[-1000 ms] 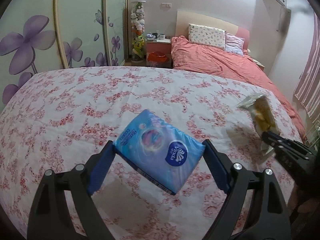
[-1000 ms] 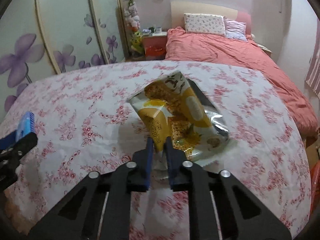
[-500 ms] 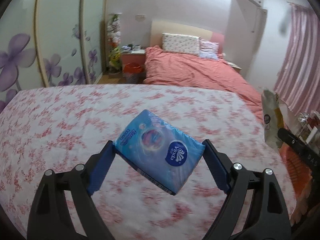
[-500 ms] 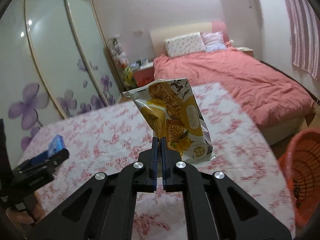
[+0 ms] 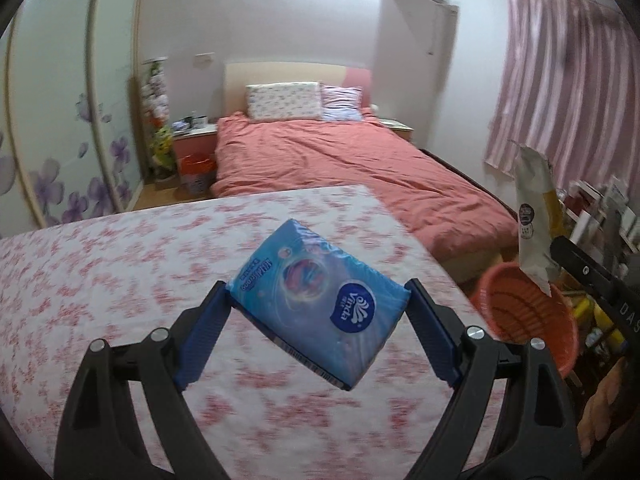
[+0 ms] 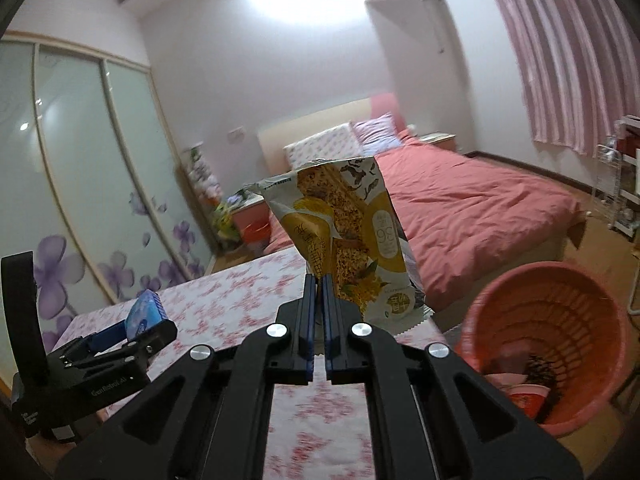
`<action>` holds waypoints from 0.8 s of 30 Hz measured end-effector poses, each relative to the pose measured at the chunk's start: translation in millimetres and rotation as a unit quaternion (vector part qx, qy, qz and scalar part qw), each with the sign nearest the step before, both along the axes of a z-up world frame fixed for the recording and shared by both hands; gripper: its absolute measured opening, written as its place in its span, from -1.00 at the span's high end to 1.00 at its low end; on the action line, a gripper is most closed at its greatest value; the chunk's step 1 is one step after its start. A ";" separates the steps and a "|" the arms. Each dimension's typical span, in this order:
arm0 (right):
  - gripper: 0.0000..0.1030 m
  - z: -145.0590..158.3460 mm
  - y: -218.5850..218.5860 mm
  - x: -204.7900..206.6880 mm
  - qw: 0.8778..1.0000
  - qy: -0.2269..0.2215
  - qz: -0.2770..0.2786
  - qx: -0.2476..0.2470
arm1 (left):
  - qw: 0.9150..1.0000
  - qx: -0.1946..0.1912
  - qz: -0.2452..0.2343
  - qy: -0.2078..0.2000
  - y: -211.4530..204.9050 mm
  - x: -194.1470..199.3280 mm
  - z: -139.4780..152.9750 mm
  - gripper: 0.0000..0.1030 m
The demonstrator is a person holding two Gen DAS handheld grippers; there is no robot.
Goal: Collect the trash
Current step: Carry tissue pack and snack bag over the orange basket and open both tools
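Inventory, left wrist view: left gripper [image 5: 318,312], fingers spread wide and pressed against both ends of a blue tissue pack [image 5: 318,306], which sits tilted between them, clear of the desk [image 5: 100,272] under its pink floral cloth. To the right, past the desk edge, an orange basket [image 5: 532,316] stands on the floor. Above it hangs a yellow snack wrapper [image 5: 534,216], carried by the right gripper, whose black body enters from the right edge. Behind: a bed [image 5: 340,160] with salmon cover, pink curtains [image 5: 560,92], a wardrobe [image 5: 60,120] with purple flower doors.

Right wrist view: right gripper [image 6: 317,296], fingers closed almost to touching, nipping the lower edge of the snack wrapper [image 6: 344,240], which stands upright above them. The basket [image 6: 552,344] lies lower right, beside the desk corner, already holding some discarded items. The left gripper [image 6: 120,336] shows at lower left with the tissue pack [image 6: 144,314] in its grasp.

Step in hand, by judgement: carrying both items to the basket. Next move calls for bringing the wrapper squarely over the basket mouth and parting the fingers, then the same for the tissue pack; the light wrapper may drift past the rim if released too high.
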State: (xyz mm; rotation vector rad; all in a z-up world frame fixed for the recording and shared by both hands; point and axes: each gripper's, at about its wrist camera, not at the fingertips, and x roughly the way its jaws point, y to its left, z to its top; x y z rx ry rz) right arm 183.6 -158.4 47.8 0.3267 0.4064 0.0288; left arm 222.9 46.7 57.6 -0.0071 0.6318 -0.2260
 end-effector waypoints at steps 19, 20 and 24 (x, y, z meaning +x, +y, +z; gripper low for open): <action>0.93 -36.1 -108.9 -33.3 0.991 0.013 -0.117 0.060 | 0.983 -0.019 -0.179 0.017 -194.8 -20.3 -17.4 -0.65; 0.93 -40.0 -114.8 -34.4 0.990 0.016 -0.122 0.063 | 0.982 -0.019 -0.189 0.019 -207.1 -20.3 -20.6 -0.65; 0.93 -50.6 -135.3 -39.2 0.988 0.021 -0.134 0.079 | 0.976 -0.017 -0.215 0.026 -238.8 -19.9 -31.5 -0.65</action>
